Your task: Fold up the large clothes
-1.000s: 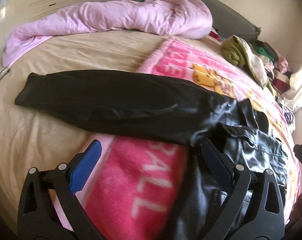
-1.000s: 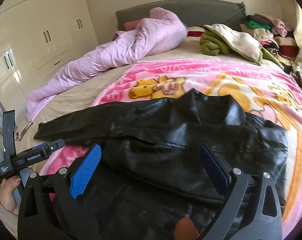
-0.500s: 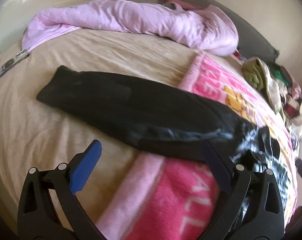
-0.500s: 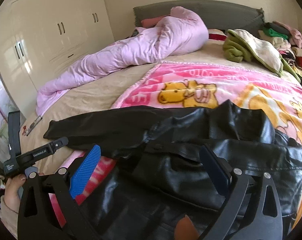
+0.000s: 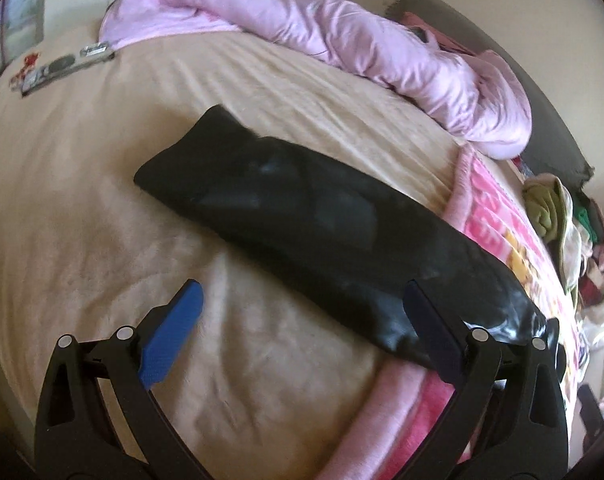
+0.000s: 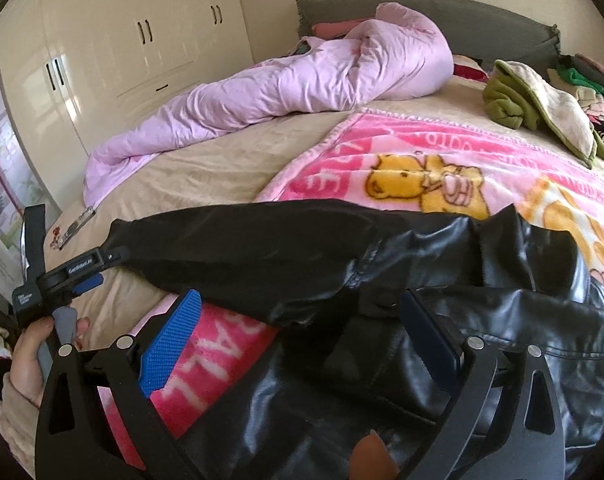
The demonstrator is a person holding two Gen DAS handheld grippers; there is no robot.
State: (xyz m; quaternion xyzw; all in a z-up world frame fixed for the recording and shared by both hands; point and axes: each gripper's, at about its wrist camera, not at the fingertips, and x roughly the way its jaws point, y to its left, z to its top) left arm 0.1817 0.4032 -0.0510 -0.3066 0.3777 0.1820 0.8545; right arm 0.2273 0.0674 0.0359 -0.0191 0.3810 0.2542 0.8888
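Shiny black leather jacket sprawled on the bed

Left tongs and right tongs gape wide, empty; slick leather sleeve may slip when pinched.

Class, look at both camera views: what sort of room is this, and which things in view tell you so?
Most likely a home bedroom. A wide bed with a grey headboard fills both views, a crumpled pink duvet lies on it, and built-in wardrobe doors line the wall.
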